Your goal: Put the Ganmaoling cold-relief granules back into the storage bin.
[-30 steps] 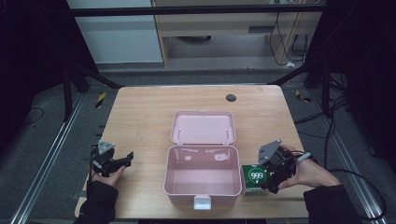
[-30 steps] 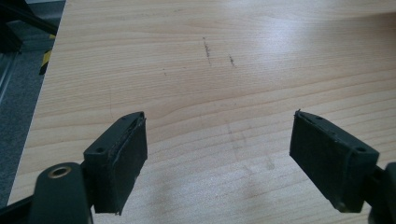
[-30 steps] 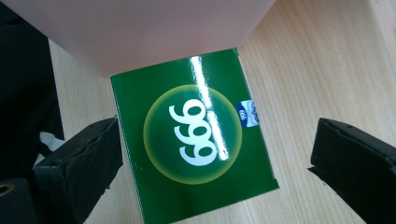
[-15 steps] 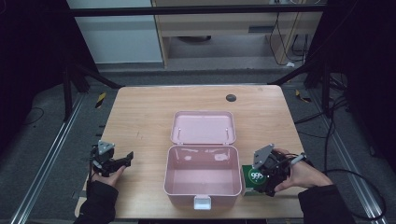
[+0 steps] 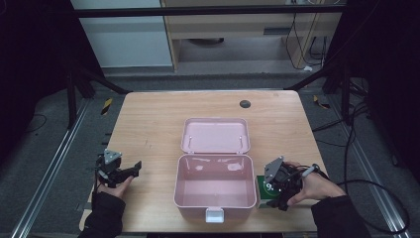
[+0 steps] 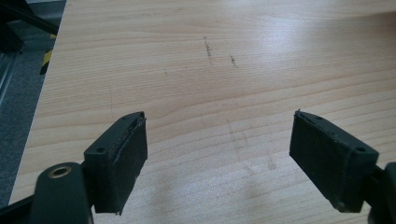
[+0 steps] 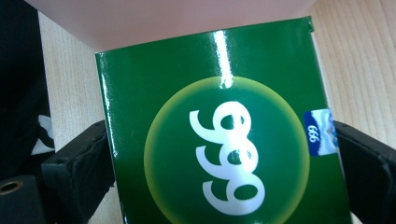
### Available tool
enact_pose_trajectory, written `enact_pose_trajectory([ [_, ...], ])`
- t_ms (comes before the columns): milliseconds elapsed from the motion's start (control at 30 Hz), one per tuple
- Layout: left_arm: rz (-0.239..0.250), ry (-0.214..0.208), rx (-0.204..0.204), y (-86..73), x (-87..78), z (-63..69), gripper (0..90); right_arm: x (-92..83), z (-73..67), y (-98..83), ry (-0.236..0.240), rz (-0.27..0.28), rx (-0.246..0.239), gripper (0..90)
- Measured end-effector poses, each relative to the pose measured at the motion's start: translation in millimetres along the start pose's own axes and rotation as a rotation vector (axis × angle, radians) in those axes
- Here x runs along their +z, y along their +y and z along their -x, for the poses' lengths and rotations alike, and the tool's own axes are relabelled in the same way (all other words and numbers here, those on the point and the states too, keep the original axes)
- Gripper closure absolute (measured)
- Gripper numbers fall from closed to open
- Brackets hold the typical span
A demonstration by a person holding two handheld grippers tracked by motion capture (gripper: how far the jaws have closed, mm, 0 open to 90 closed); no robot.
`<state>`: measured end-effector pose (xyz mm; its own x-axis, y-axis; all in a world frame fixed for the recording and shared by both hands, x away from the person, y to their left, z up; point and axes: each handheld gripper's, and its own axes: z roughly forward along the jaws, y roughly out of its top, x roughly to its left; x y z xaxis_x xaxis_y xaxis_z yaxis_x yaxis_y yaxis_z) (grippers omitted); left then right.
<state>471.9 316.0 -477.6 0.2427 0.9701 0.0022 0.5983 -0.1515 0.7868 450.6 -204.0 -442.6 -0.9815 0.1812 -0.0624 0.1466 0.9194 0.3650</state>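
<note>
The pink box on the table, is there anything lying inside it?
No. In the high view the pink box stands open with a bare floor, and the green carton lies on the table beside it.

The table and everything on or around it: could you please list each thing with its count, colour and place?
table: one, light wood, centre of the high view.
box: one, pink, open and empty, middle of the table near the front edge, lid laid back.
carton: one, green with white 999, on the table against the right side of the box.
round mark: one, dark, far side of the table.
left hand-held gripper: one, black, jaws open over bare wood at the left edge.
right hand-held gripper: one, black, jaws just closing, one at each side of the carton.
</note>
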Motion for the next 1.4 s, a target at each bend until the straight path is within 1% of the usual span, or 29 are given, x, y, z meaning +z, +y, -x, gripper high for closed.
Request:
enact_pose_trajectory([
  [100,0.0,0.0,0.0,0.0,0.0,0.1,18.5,1.5,-0.1,-0.1,0.004,0.003,0.001,5.3],
  [333,0.001,0.001,0.0,0.0,0.1,0.0,18.8,6.3,1.6,0.3,0.013,-0.002,-0.016,7.4],
  [367,0.001,0.001,0.0,0.0,0.1,0.0,18.9,6.7,2.1,0.3,0.022,-0.001,-0.017,8.5],
  [533,0.0,0.001,0.0,-0.1,0.0,-0.1,18.9,5.1,2.8,-1.0,0.029,0.003,-0.016,12.6],
  [633,0.0,0.001,0.001,-0.1,0.3,0.0,18.9,3.2,3.2,-3.5,0.033,0.017,-0.004,15.0],
  [700,-0.001,0.001,0.001,-0.1,0.3,0.0,18.9,2.7,3.4,-3.9,0.035,0.017,0.007,15.4],
  [833,-0.002,0.0,0.002,-0.1,0.4,0.0,18.9,1.7,3.8,-4.1,0.034,0.014,0.01,15.9],
  [967,-0.002,0.0,0.002,-0.1,0.3,0.0,19.0,0.2,3.9,-5.0,0.031,0.007,0.026,16.1],
  [1067,-0.002,0.001,0.001,-0.1,0.3,-0.1,19.0,-3.7,4.0,-7.6,0.028,0.02,0.041,16.1],
  [1133,-0.004,0.0,0.002,-0.2,0.5,0.0,19.0,-11.4,3.3,-10.4,0.021,0.033,0.049,16.1],
  [1167,-0.005,0.0,0.002,-0.2,0.7,0.2,19.0,-11.4,3.3,-10.4,0.021,0.033,0.049,16.1],
  [1200,-0.006,0.0,0.003,-0.2,0.7,0.2,19.0,-14.5,2.9,-11.3,0.016,0.035,0.051,16.1],
  [1267,-0.008,-0.001,0.003,-0.2,1.0,0.5,19.0,-24.8,2.3,-13.9,0.0,0.057,0.058,16.1],
  [1300,-0.008,-0.001,0.003,-0.2,1.0,0.5,19.0,-24.8,2.3,-13.9,0.0,0.057,0.058,16.1],
  [1333,-0.009,-0.001,0.003,-0.2,1.0,0.6,19.0,-28.8,2.2,-14.6,-0.007,0.062,0.059,16.1],
  [1367,-0.01,-0.001,0.004,-0.2,1.1,0.6,19.0,-36.4,1.8,-15.4,-0.018,0.075,0.063,16.1],
  [1400,-0.01,-0.002,0.004,-0.2,1.1,0.7,19.0,-36.4,1.8,-15.4,-0.018,0.075,0.063,16.1],
])
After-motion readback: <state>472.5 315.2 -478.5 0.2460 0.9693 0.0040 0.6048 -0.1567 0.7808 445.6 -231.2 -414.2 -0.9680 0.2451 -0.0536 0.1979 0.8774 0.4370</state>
